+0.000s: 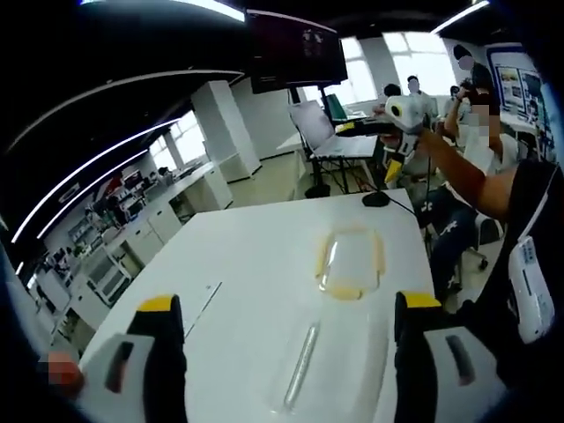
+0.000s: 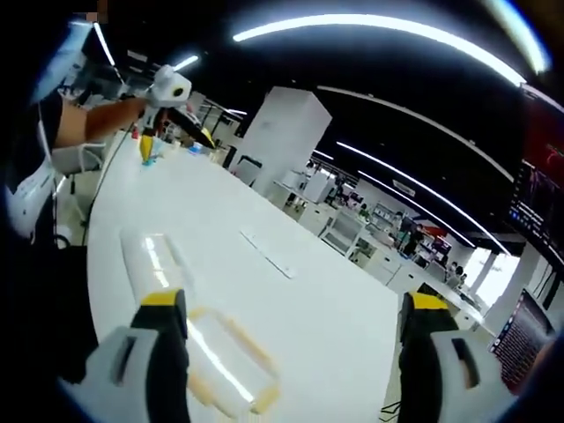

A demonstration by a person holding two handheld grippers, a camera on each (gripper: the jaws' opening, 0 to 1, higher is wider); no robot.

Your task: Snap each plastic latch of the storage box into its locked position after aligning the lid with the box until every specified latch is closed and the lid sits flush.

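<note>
Two grippers are raised above a white table (image 1: pixel 256 256), both with jaws spread wide and nothing between them. Left gripper (image 1: pixel 291 308): yellow-tipped black jaws apart, released, hovering over the table's near end. Right gripper (image 2: pixel 295 304): same build, jaws likewise apart and empty.

Left gripper view: a clear box (image 1: pixel 351 263) with pale yellow latches along its rim sits on the table ahead, between the jaw lines and nearer the right jaw. A clear lid (image 1: pixel 330 352) lies on the table closer to the camera, apart from the box and not seated on it. No latch can be judged as locked; the yellow pieces are too small to read. Beyond the table's far right corner, the right gripper (image 1: pixel 392 132) is held out by a person's arm (image 1: pixel 458 172).

Right gripper view: the box (image 2: pixel 225 361) lies low in the picture, just beside the left jaw, with the lid (image 2: pixel 154 260) beyond it on the table, separate. The left gripper (image 2: pixel 172 101) shows at upper left, held by an arm, past the table's far end.
</note>
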